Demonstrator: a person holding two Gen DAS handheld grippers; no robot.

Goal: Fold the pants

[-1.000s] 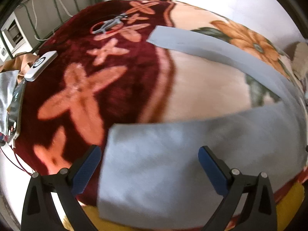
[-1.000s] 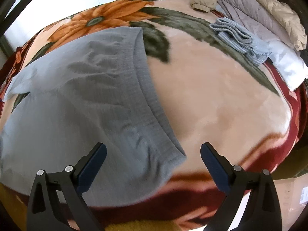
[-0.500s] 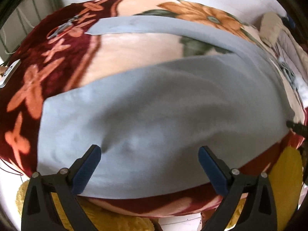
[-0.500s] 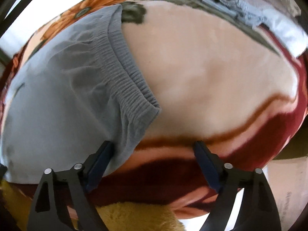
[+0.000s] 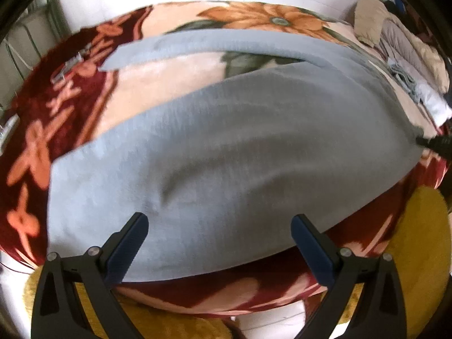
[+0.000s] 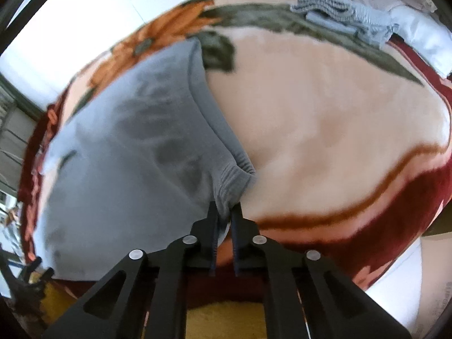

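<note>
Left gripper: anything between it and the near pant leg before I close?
Nothing visible does. The left gripper hangs open over the pants, only bare grey cloth between its fingers. The right gripper already pinches the waistband corner.

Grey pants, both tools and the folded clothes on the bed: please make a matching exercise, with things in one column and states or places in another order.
Things:
1. left tool
2. right tool
3. grey pants
4. folded blue clothes

States or places:
A. closed on the waistband corner
B. open above the fabric
C. far side, beside the white pillow
D. spread over the floral blanket

Pairs: 1-B, 2-A, 3-D, 4-C
</note>
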